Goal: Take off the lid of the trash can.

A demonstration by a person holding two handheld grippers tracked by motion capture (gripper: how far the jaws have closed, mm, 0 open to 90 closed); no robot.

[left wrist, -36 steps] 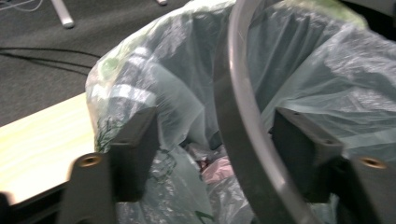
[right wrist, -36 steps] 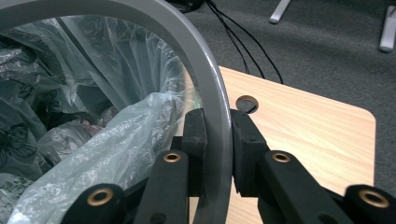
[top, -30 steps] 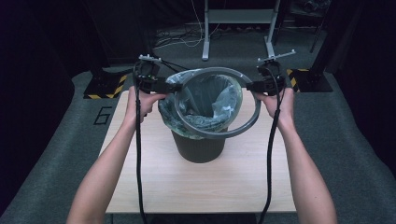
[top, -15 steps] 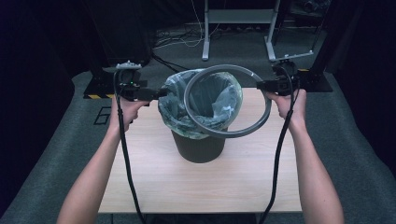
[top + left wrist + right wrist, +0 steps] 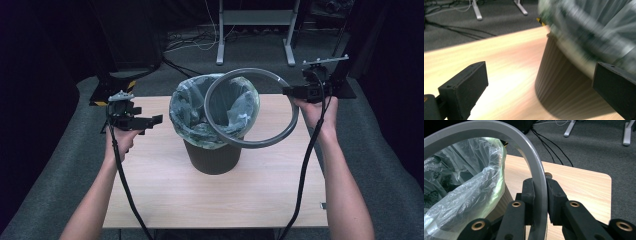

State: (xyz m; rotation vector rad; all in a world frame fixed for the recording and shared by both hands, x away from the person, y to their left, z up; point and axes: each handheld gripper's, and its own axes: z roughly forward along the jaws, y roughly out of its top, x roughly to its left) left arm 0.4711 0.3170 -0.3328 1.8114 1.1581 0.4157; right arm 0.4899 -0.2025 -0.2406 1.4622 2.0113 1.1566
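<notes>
On the table point(image 5: 165, 190), bag-lined bin point(image 5: 212, 152), right tool point(image 5: 289, 91) clamping grey ring point(image 5: 250, 142), left tool point(image 5: 159, 119) wide, empty.

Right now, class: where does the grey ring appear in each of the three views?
High view: the ring is upper centre, tilted over the bin, its right edge in the right gripper.
Left gripper view: no ring; the bin is at right.
Right gripper view: the ring arcs from top left down between the jaws.
Shared landmark: the bin's bag.
</notes>
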